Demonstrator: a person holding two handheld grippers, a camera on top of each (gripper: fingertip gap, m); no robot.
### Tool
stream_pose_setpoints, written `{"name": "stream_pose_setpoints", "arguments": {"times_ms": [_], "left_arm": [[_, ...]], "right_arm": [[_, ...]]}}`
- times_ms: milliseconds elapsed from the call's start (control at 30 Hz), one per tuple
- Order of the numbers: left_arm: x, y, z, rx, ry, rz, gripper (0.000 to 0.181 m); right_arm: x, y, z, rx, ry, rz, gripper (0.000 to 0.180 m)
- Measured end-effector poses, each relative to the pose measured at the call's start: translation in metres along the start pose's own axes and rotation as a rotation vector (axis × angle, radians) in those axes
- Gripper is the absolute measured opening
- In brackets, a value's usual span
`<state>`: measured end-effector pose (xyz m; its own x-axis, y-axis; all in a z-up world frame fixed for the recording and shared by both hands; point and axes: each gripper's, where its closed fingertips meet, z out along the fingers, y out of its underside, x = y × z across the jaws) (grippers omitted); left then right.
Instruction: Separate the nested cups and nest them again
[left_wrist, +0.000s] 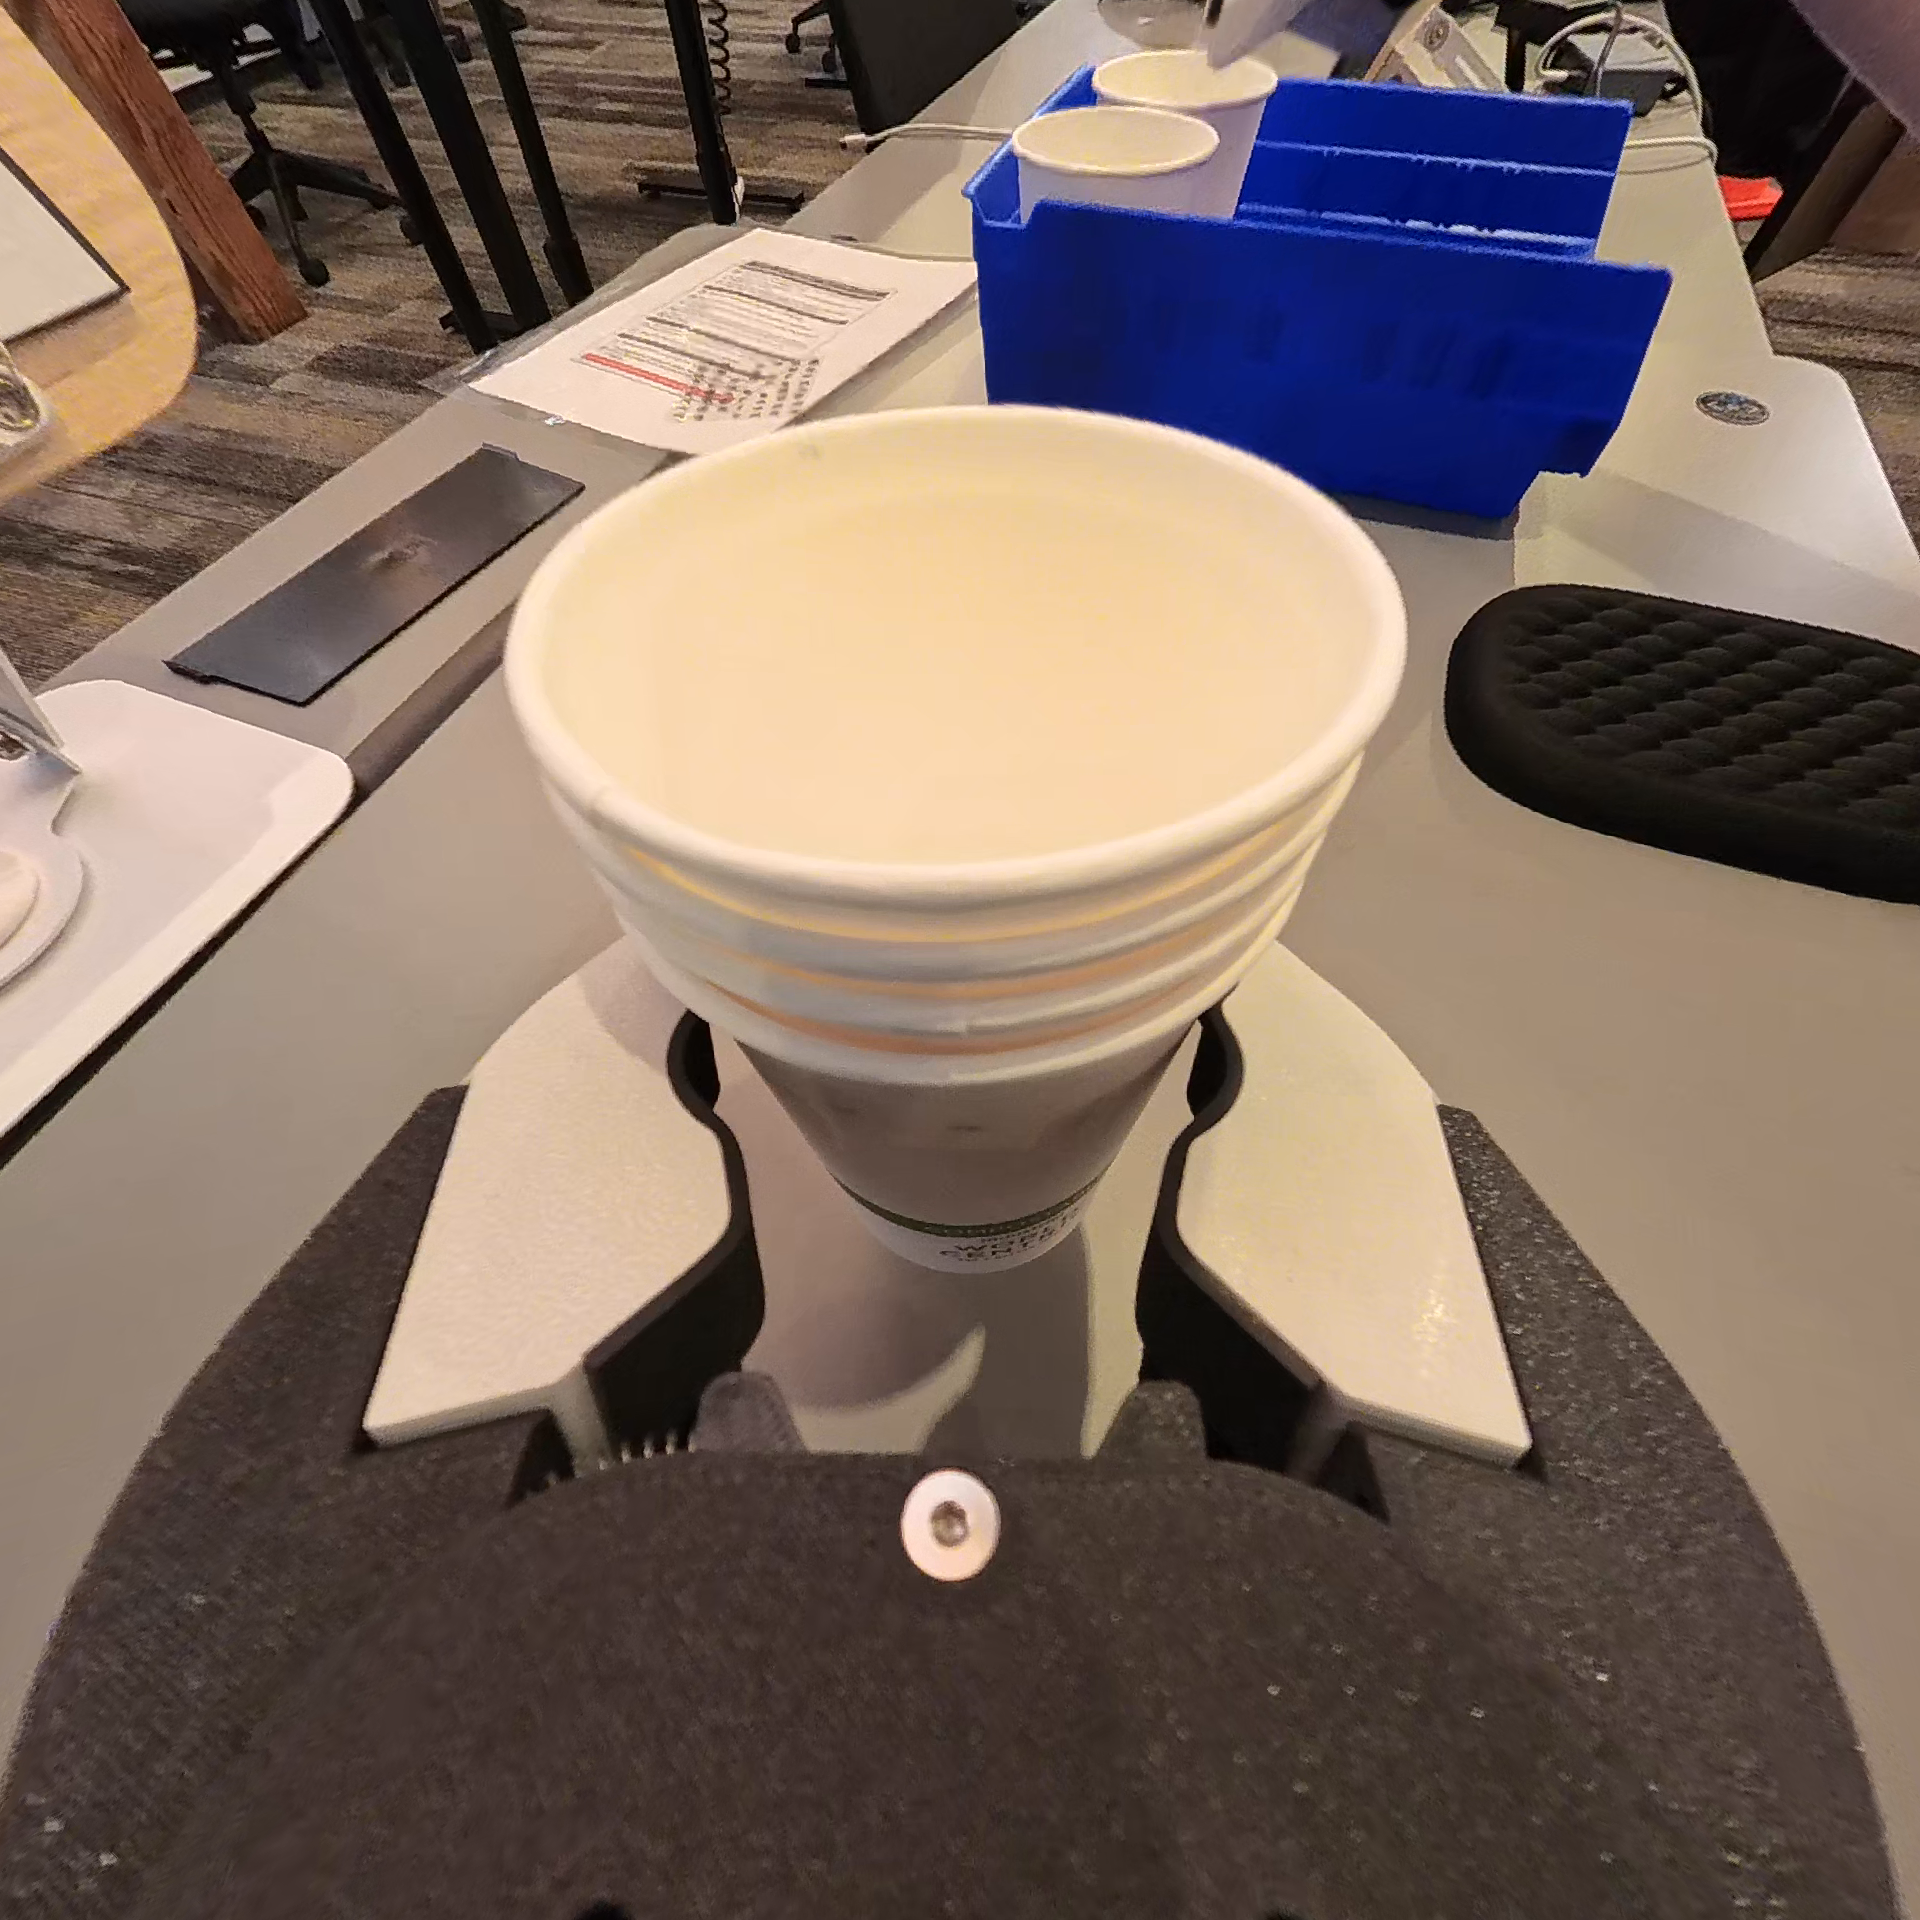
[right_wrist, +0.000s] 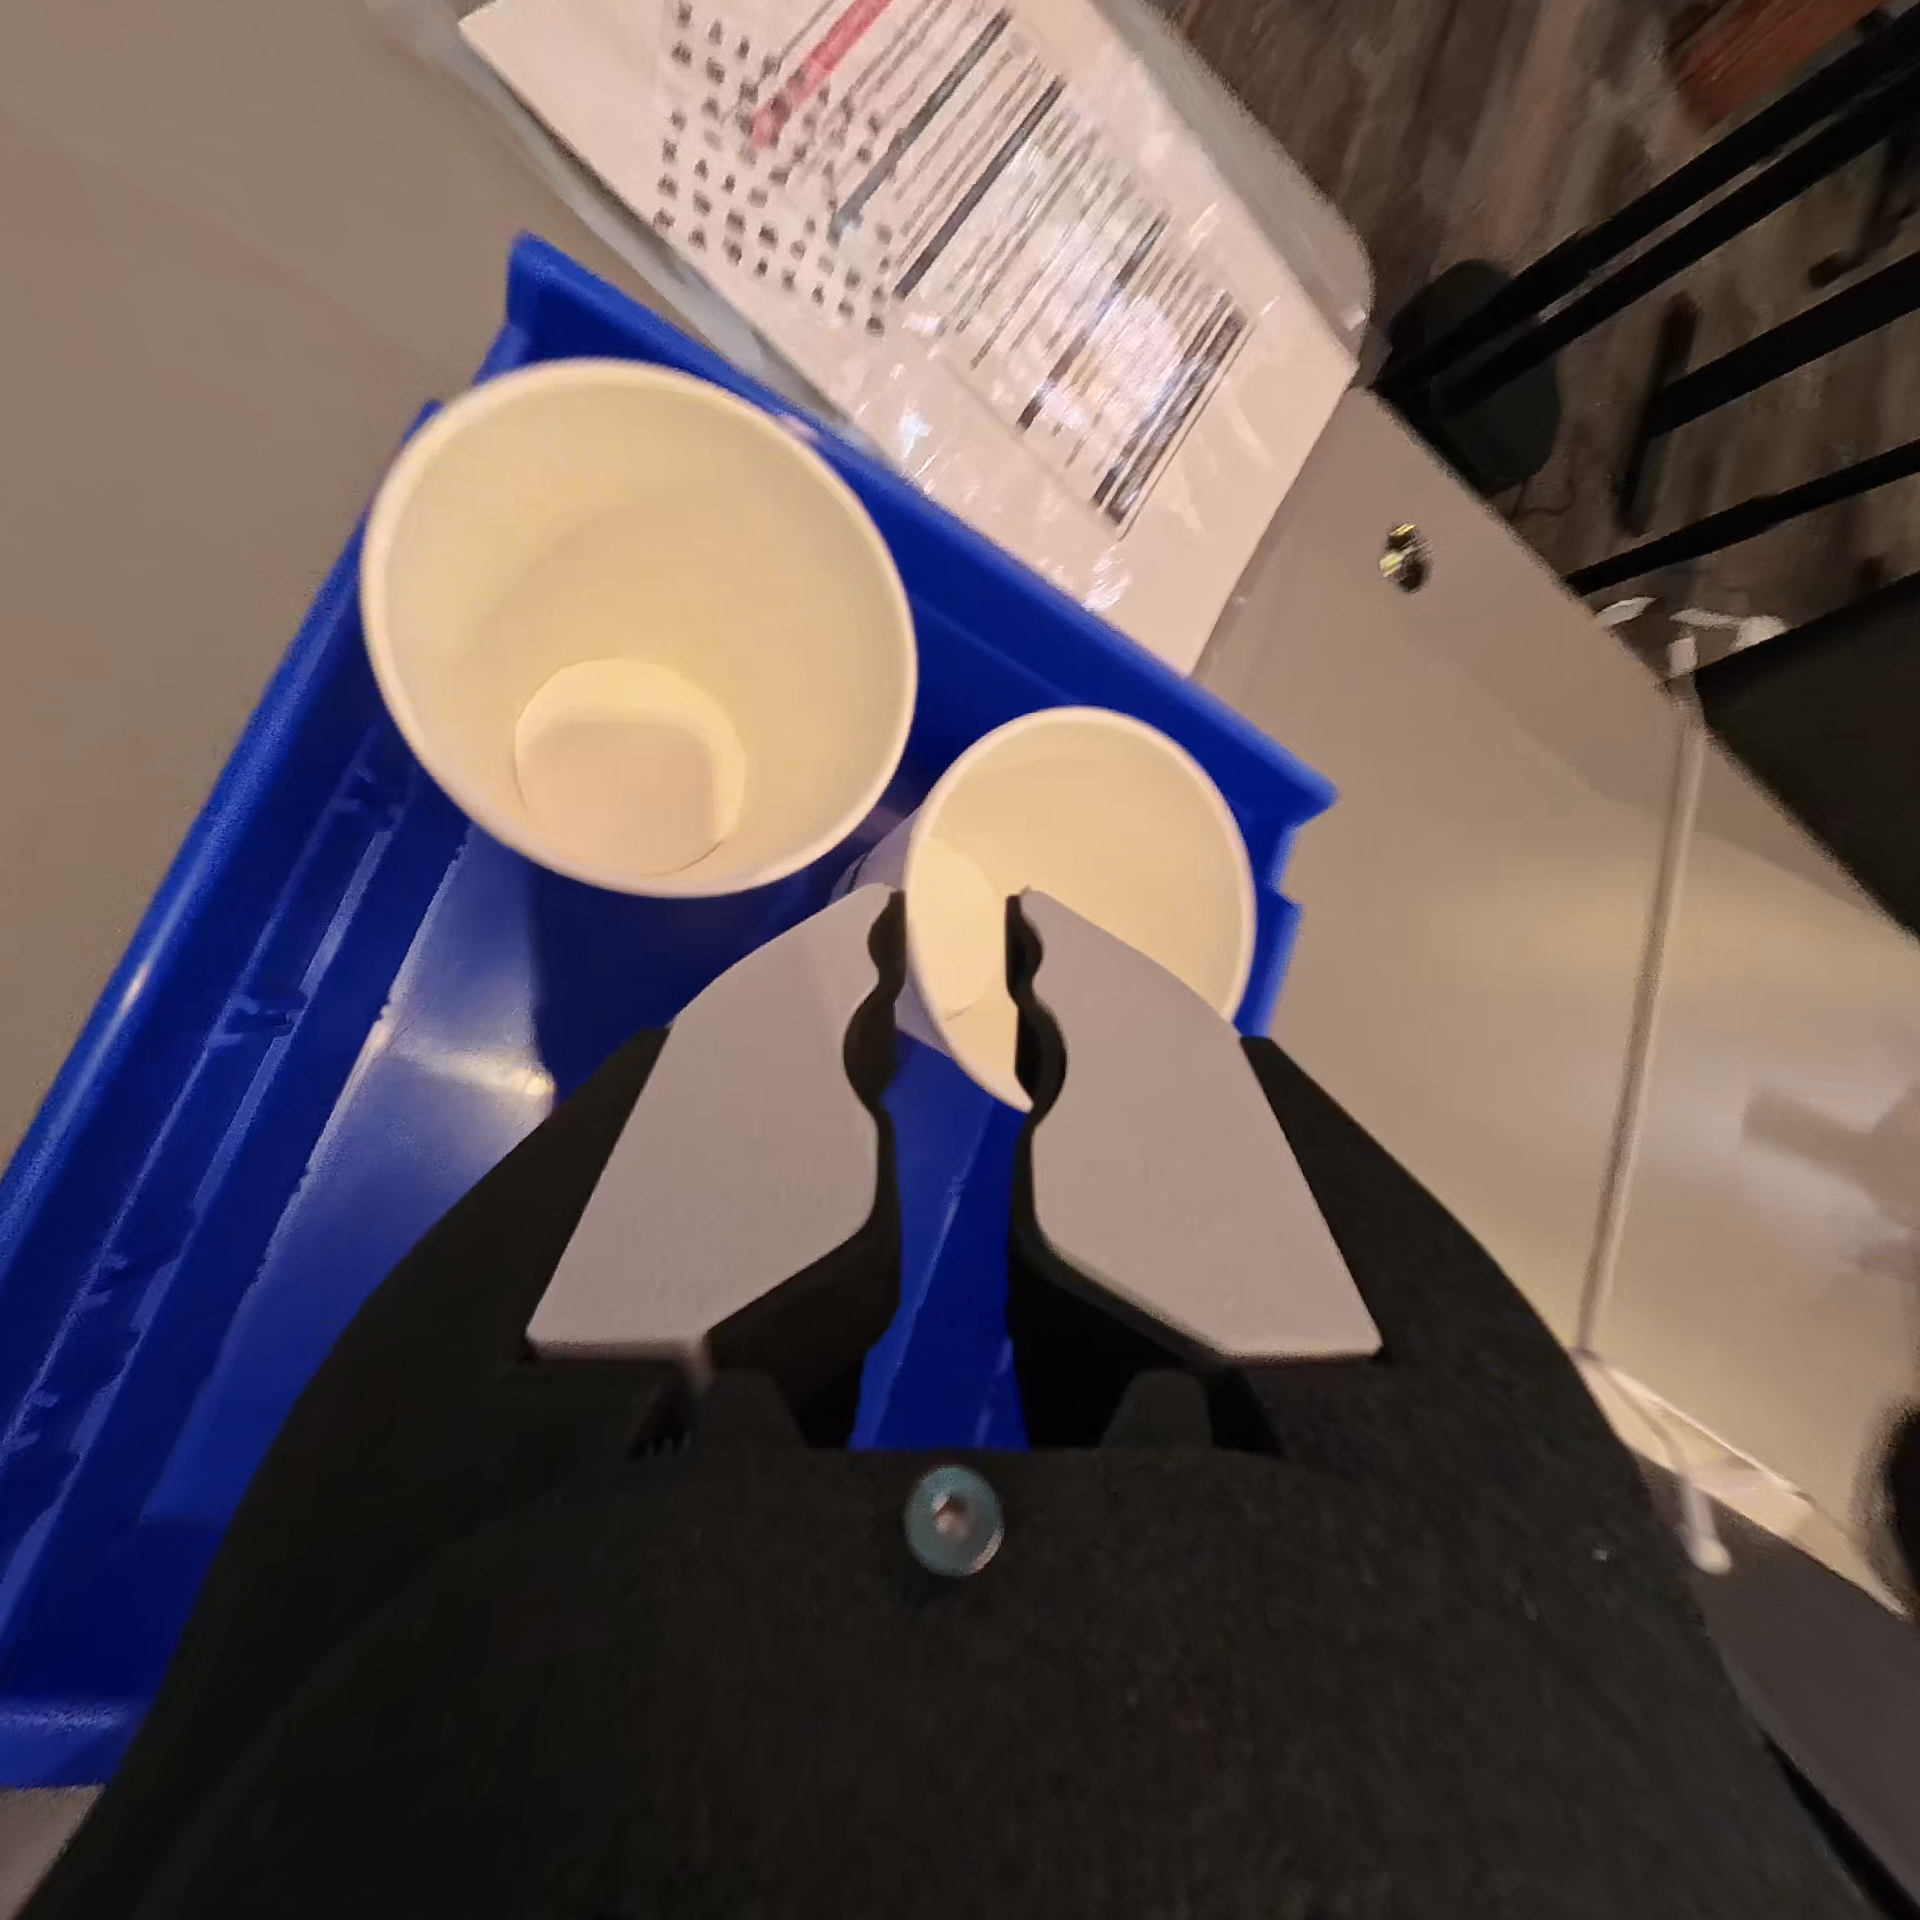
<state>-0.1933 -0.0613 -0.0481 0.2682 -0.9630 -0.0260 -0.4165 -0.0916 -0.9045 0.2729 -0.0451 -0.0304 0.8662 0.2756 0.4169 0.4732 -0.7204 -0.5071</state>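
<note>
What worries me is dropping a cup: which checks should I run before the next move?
1. Left tool grips the stack: ok, shut on its lower body.
2. Stack upright, mouth up: ok.
3. Right tool free of the cup under it: not ok, its jaws are apart but straddle the rim.
4. That cup stands level: cannot tell.
5. Other cup upright in the bin: ok.
6. Room in the bin for another cup: ok, bare floor shows beside the two.
</note>
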Motion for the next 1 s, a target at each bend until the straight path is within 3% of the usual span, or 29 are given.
{"name": "stream_pose_setpoints", "arguments": {"times_ms": [133,200,367,533,767,1000], "left_arm": [[-0.001,-0.007,-0.005,0.025,0.0,-0.005,0.09],[-0.001,-0.01,-0.008,0.028,0.004,-0.009,0.09],[-0.005,-0.01,-0.012,0.003,-0.01,-0.041,0.09],[-0.009,-0.009,-0.016,-0.011,-0.022,-0.072,0.09],[-0.004,-0.012,-0.018,-0.019,-0.007,-0.056,0.09],[-0.002,-0.018,-0.021,0.004,0.007,-0.059,0.09]], "right_arm": [[-0.007,-0.046,-0.054,0.136,0.127,-0.116,0.019],[-0.036,-0.08,-0.084,0.197,0.094,-0.181,0.02],[-0.192,-0.164,-0.155,0.385,-0.356,-0.443,0.017],[-0.322,-0.21,-0.211,0.541,-0.694,-0.677,0.014],[-0.403,-0.234,-0.208,0.486,-0.806,-0.856,0.015],[-0.419,-0.234,-0.195,0.402,-0.81,-0.899,0.012]]}}
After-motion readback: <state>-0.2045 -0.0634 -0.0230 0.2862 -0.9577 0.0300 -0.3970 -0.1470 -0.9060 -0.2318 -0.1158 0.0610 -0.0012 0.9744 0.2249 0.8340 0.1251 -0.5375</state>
